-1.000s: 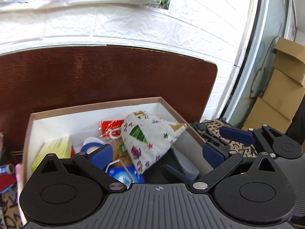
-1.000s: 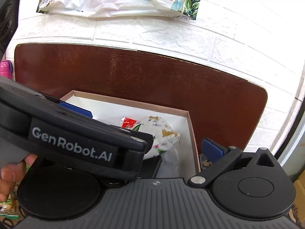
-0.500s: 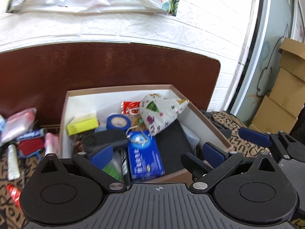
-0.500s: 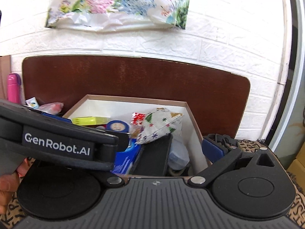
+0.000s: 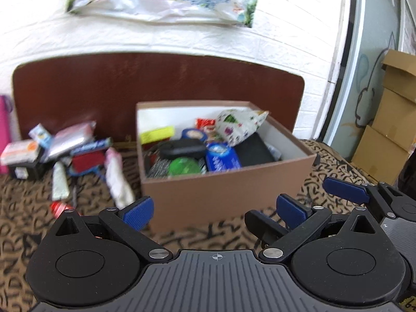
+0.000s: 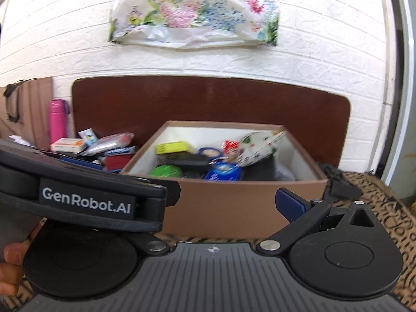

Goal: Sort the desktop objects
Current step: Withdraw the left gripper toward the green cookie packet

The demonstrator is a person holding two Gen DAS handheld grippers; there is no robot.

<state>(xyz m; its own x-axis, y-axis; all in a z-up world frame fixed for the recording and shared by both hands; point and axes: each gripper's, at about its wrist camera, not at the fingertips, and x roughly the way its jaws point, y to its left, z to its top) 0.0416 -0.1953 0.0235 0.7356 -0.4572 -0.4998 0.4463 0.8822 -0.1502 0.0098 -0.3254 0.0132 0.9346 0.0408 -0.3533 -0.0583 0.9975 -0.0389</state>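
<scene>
A brown cardboard box (image 5: 226,189) (image 6: 234,202) stands on the patterned tablecloth and holds several items: a white patterned pouch (image 5: 241,126) (image 6: 256,147), a blue packet (image 5: 222,156), a black case (image 5: 182,148), a green round thing (image 5: 184,167) and a yellow box (image 5: 156,134). My left gripper (image 5: 214,210) is open and empty, in front of the box. My right gripper (image 6: 228,202) is open and empty beside it; the left gripper's body hides its left finger.
A pile of loose items (image 5: 65,153) (image 6: 104,147) lies left of the box: packets, a red thing, tubes. A pink bottle (image 6: 57,121) stands at the far left. A brown board (image 5: 156,85) leans on the white wall. Cardboard boxes (image 5: 384,119) stack at the right.
Both grippers have pulled back and up from over the box. The whole box and the pile left of it have come into view. Both stay open.
</scene>
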